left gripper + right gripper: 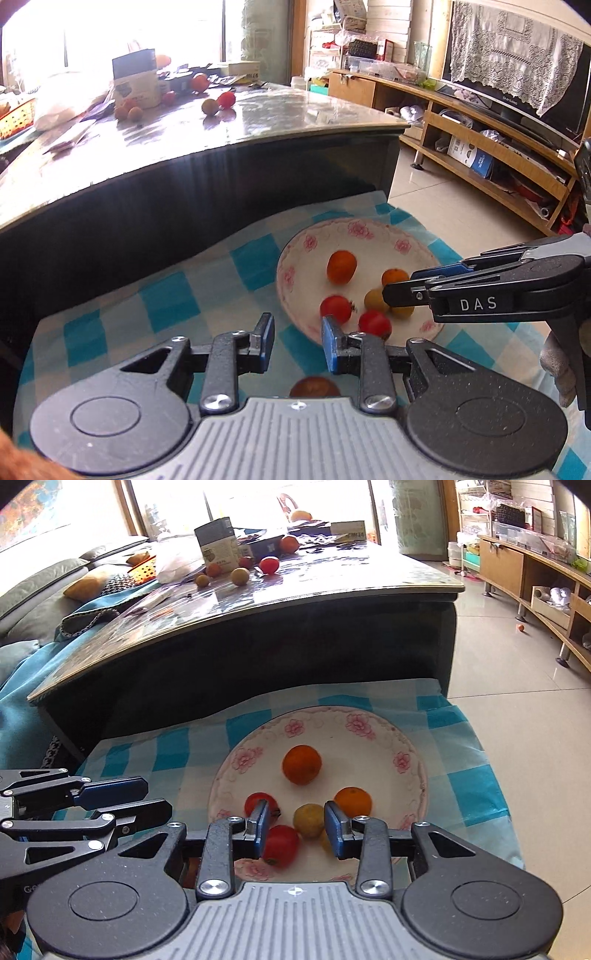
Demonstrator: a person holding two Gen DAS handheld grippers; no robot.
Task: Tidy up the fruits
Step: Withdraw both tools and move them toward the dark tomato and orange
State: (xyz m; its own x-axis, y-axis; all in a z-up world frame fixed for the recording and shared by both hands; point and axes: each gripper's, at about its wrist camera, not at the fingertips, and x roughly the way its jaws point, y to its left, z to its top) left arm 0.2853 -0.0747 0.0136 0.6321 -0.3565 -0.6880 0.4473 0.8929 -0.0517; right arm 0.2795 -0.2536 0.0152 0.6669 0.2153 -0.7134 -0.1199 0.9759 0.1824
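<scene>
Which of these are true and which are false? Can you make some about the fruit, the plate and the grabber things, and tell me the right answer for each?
1. The plate has pink flowers around its rim. True.
2. The plate sits on a plain red cloth. False: it sits on a blue and white checked cloth.
3. The right gripper is open, with its fingers over the plate. True.
4. The left gripper is squeezing a red tomato. False: it is open and holds nothing.
5. The big orange fruit lies on the plate apart from the other fruits. True.
6. The dark table behind has no fruit on it. False: several fruits lie there.
</scene>
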